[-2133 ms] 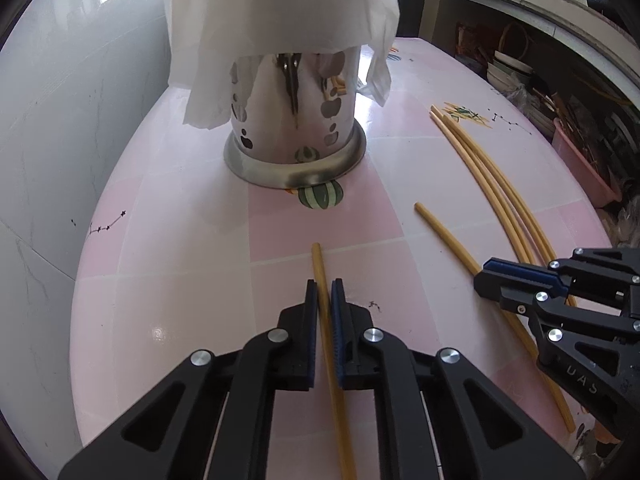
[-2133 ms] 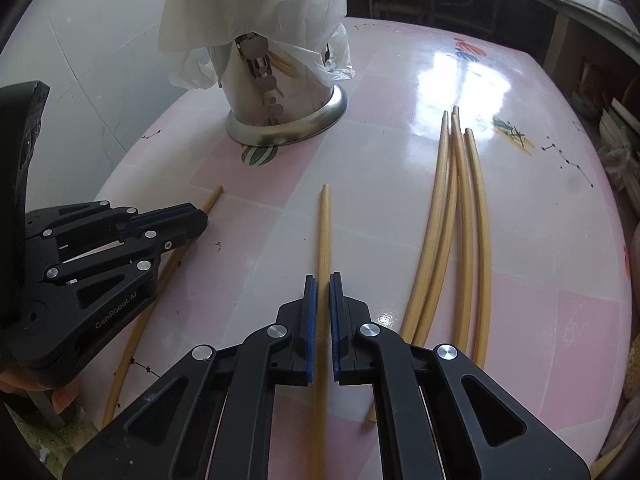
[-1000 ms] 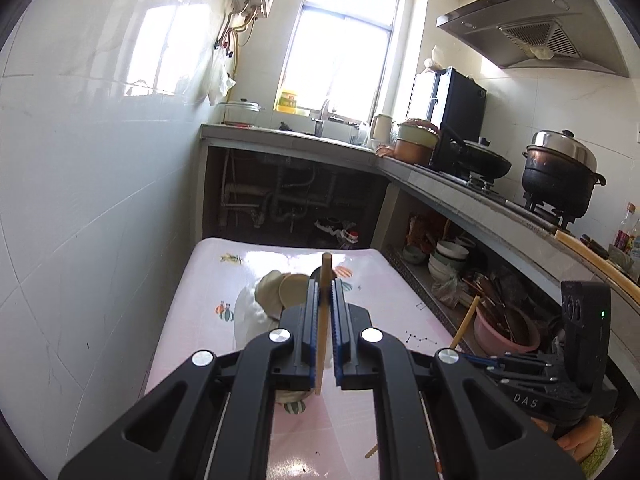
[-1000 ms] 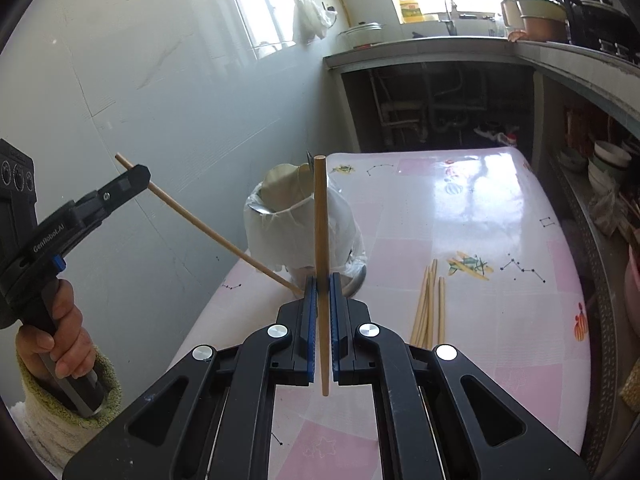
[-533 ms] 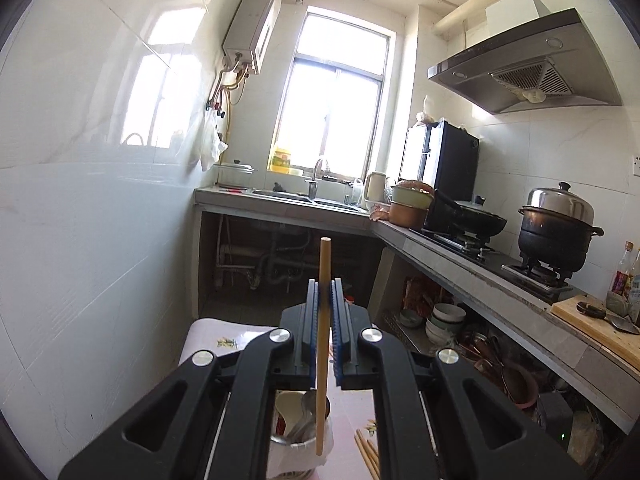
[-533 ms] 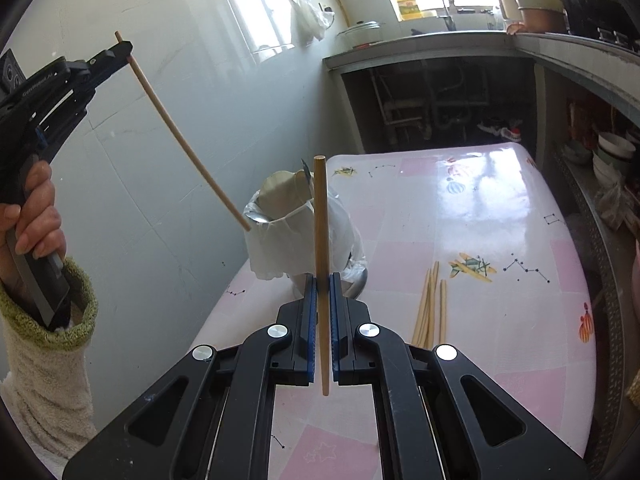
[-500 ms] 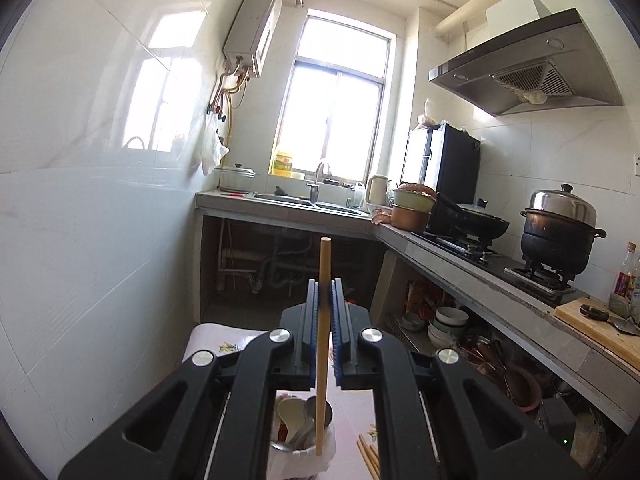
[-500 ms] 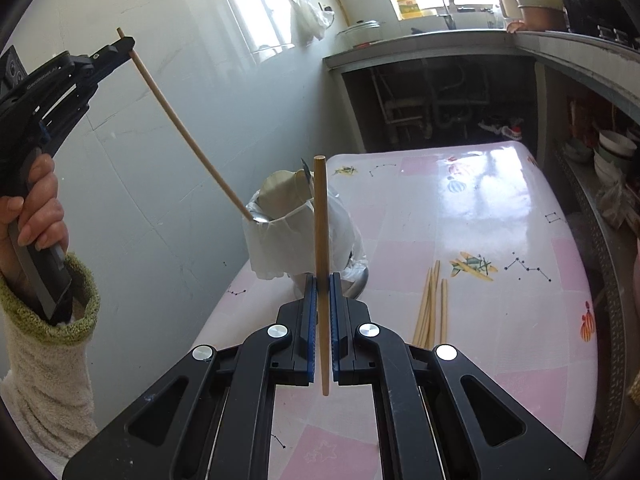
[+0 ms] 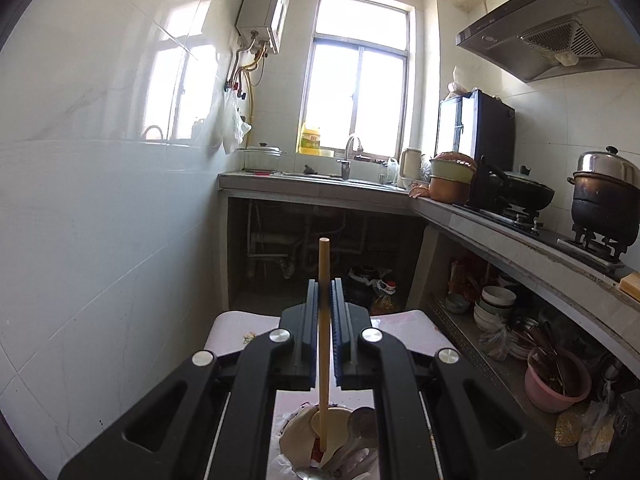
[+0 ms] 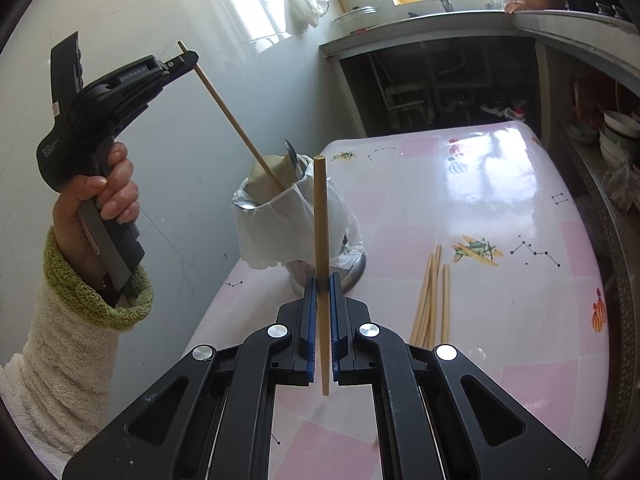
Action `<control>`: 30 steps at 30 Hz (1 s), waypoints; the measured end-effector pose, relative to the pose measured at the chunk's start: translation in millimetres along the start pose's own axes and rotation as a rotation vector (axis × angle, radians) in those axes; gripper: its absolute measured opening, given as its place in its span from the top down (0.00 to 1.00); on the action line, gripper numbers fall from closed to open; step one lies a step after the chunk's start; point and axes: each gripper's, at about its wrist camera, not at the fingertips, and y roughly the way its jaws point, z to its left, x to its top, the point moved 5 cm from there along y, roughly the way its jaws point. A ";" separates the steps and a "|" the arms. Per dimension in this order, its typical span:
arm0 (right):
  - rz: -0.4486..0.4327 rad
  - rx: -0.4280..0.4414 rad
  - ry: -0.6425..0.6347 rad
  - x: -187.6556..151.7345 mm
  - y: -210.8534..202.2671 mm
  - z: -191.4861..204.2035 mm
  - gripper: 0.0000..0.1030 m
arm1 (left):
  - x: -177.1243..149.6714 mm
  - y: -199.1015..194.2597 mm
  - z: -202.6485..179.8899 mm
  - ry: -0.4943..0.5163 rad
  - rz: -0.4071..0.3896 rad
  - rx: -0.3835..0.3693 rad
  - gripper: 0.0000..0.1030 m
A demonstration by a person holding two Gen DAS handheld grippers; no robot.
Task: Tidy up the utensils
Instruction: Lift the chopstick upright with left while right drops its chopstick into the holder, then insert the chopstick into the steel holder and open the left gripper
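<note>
My left gripper (image 9: 324,292) is shut on a wooden chopstick (image 9: 323,344) and holds it high above the metal utensil holder (image 9: 320,436), which is lined with a white plastic bag. In the right wrist view the left gripper (image 10: 188,58) shows at upper left, and its chopstick (image 10: 232,118) slants down with its lower tip inside the holder (image 10: 296,216). My right gripper (image 10: 320,288) is shut on a second chopstick (image 10: 320,264), held upright in front of the holder. Several more chopsticks (image 10: 432,292) lie on the pink table (image 10: 500,208).
Spoons and a ladle (image 9: 352,436) stand inside the holder. A white tiled wall (image 10: 180,128) runs along the table's left side. A counter with a stove and pots (image 9: 600,200) is on the right, with bowls (image 9: 492,304) on a shelf below it.
My left gripper has lowered its chopstick so its tip now enters the holder. My right gripper has held still with its chopstick upright.
</note>
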 end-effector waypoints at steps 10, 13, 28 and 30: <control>0.019 0.003 0.019 -3.7 3.6 -3.3 0.96 | -64.1 36.1 -2.3 0.044 0.173 0.001 0.95; 0.017 0.000 0.018 -3.4 2.5 -1.7 0.96 | -77.1 40.1 -7.8 0.099 0.202 0.021 0.94; -0.049 -0.002 -0.022 20.2 -25.7 8.9 0.96 | -86.0 2.5 22.2 -0.052 0.246 0.018 0.61; -0.065 0.004 -0.038 33.3 -29.4 14.6 0.96 | -88.9 -14.0 30.2 -0.105 0.227 0.008 0.53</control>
